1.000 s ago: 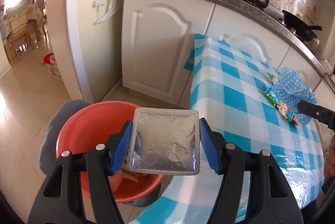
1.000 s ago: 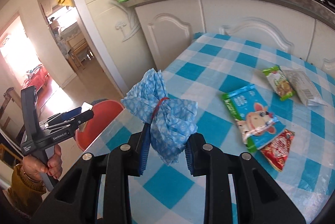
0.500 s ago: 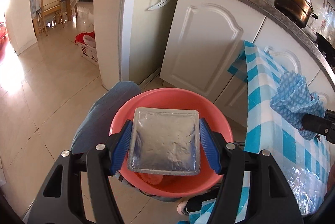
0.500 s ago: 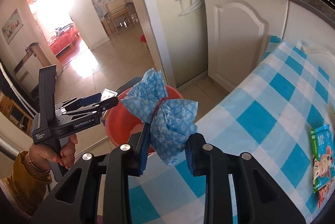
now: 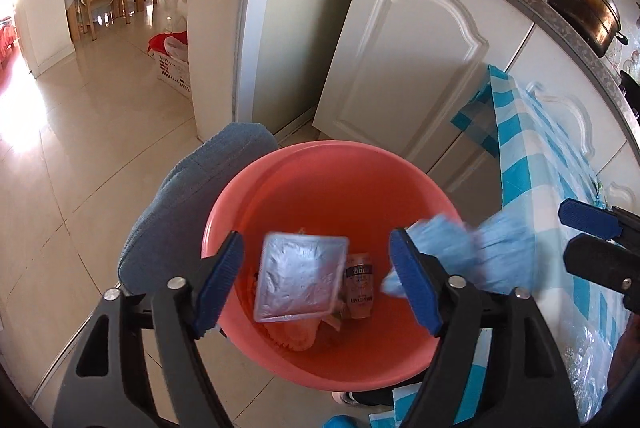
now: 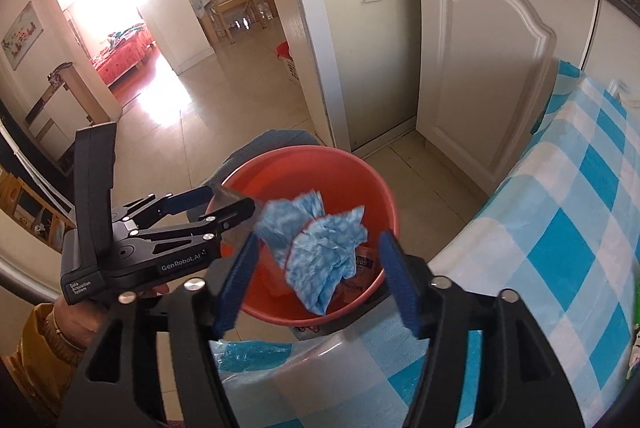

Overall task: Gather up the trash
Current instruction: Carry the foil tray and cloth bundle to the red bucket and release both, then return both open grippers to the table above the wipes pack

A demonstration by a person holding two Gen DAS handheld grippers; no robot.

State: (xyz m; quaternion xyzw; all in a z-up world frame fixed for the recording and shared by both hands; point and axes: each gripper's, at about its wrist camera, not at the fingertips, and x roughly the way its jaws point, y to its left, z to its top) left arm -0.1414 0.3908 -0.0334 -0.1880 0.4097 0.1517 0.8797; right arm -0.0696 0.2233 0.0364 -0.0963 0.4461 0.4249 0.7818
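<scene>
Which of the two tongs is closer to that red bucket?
Left. The left tongs hang open right above the red bucket; the right tongs, also open, sit farther back, over the table edge.

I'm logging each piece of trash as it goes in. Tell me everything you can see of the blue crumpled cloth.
The blue crumpled cloth is a thin, mottled light-blue wipe, bunched up, with a red band at its pinched middle. It is blurred, in mid-air between the spread fingers of the open right gripper, touching neither, over the red bucket. In the left wrist view it shows beside the open left gripper.
</scene>
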